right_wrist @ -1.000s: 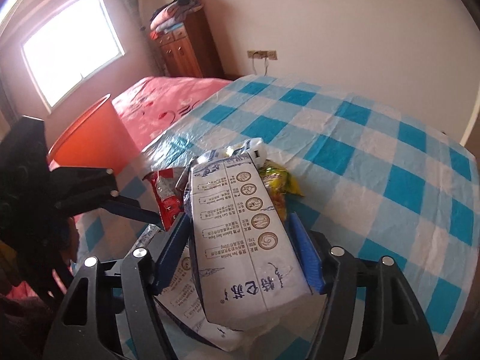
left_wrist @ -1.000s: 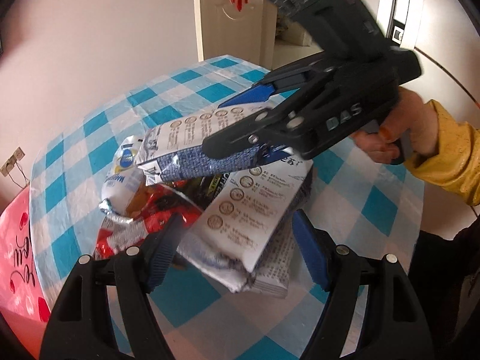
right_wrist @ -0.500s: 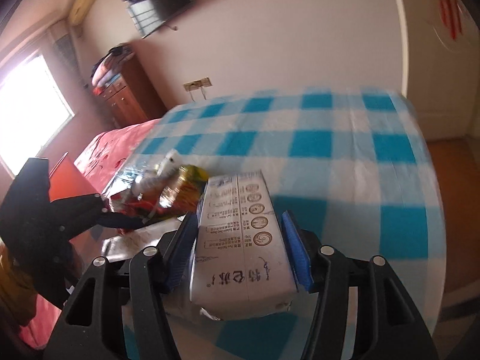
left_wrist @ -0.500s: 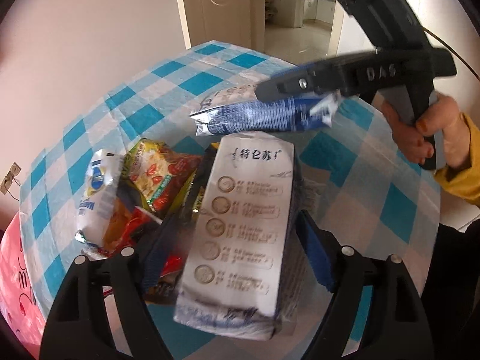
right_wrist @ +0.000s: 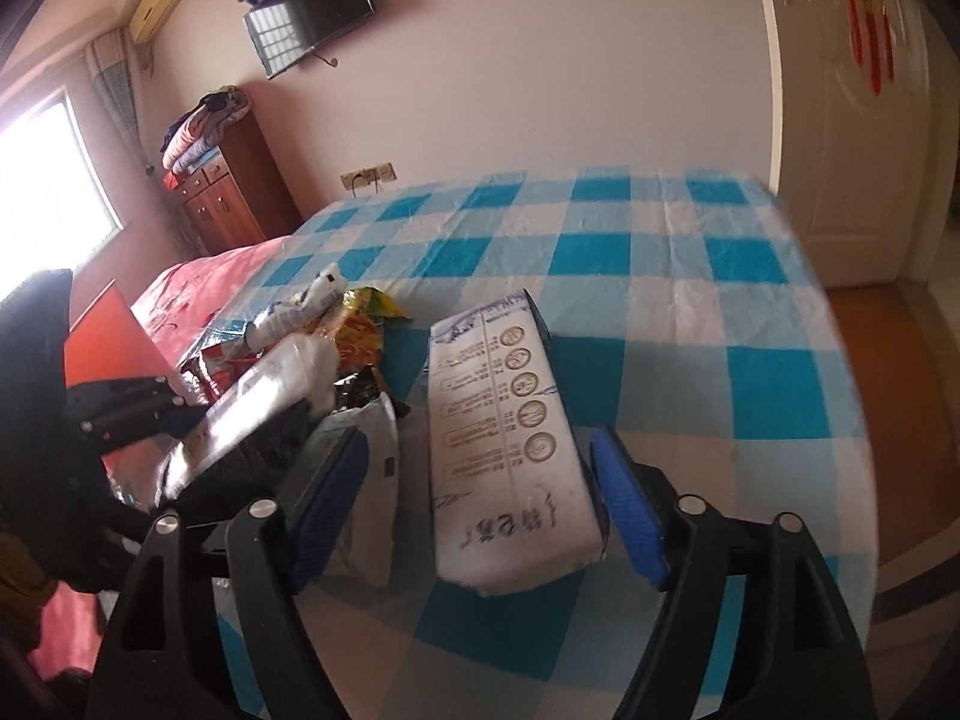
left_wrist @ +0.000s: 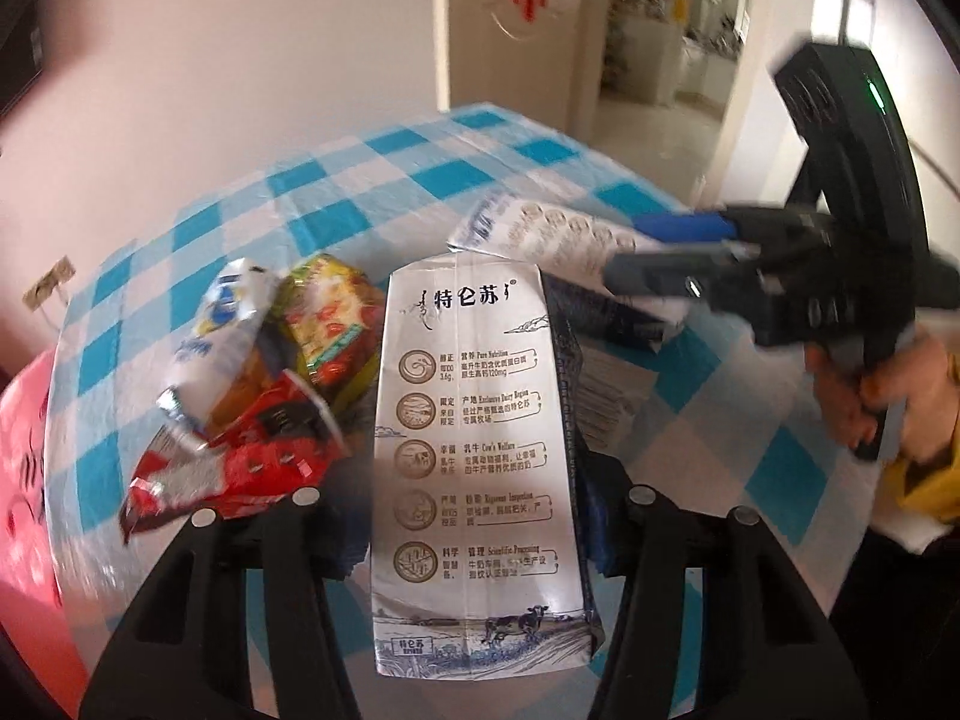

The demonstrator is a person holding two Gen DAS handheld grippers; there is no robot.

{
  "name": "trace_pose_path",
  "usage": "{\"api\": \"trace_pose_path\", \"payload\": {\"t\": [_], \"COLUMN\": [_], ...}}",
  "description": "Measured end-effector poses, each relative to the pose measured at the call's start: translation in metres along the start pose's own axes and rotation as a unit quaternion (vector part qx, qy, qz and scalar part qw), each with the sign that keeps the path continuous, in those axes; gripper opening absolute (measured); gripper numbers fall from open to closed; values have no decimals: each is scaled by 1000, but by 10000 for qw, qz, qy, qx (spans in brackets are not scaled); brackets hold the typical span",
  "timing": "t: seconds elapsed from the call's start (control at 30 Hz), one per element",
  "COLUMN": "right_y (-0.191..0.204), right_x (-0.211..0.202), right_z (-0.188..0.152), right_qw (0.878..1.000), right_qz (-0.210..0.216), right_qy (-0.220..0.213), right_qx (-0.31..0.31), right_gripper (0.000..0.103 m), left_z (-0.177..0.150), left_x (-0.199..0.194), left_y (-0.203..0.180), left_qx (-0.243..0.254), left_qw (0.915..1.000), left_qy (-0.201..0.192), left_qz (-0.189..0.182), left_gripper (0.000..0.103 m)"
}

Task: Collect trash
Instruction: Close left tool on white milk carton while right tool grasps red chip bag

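Checked table (right_wrist: 690,276) holds the trash. Left gripper (left_wrist: 474,516) is closing around one milk box (left_wrist: 474,450). Right gripper (right_wrist: 474,480) is opening; its milk box (right_wrist: 510,438) lies loose between the fingers, beside the wrappers (left_wrist: 252,420), and could slide away.

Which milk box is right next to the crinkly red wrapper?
The milk carton between the left gripper's closing jaws; the red wrapper lies beside it. The other carton lies apart, between the right gripper's opening jaws.
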State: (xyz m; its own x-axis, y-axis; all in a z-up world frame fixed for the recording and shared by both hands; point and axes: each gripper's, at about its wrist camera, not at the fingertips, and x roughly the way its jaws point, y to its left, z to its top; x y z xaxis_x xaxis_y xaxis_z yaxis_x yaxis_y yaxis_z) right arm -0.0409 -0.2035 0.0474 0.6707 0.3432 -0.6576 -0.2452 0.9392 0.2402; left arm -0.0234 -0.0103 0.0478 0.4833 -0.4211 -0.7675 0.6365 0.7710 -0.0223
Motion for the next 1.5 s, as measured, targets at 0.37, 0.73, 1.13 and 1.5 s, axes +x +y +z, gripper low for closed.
{"api": "trace_pose_path", "payload": {"t": [0.37, 0.73, 1.13, 1.5], "right_y": [51, 98, 172, 196], "right_x": [-23, 43, 95, 137], "right_z": [-9, 10, 37, 38], "right_qw": [9989, 9930, 9815, 9664], "right_qz": [321, 1110, 767, 233], "right_qy": [-197, 363, 647, 1116], "right_qx": [-285, -155, -1629, -2306], "right_gripper": [82, 82, 82, 68], "left_z": [-23, -61, -101, -126], "left_x": [-52, -86, -97, -92], "left_y": [34, 81, 118, 139], "left_qx": [-789, -1494, -2074, -2386], "left_qw": [9952, 9836, 9722, 9662], "left_qy": [-438, -573, -604, -633], "left_qz": [367, 834, 898, 748], "left_gripper": [55, 55, 55, 55]}}
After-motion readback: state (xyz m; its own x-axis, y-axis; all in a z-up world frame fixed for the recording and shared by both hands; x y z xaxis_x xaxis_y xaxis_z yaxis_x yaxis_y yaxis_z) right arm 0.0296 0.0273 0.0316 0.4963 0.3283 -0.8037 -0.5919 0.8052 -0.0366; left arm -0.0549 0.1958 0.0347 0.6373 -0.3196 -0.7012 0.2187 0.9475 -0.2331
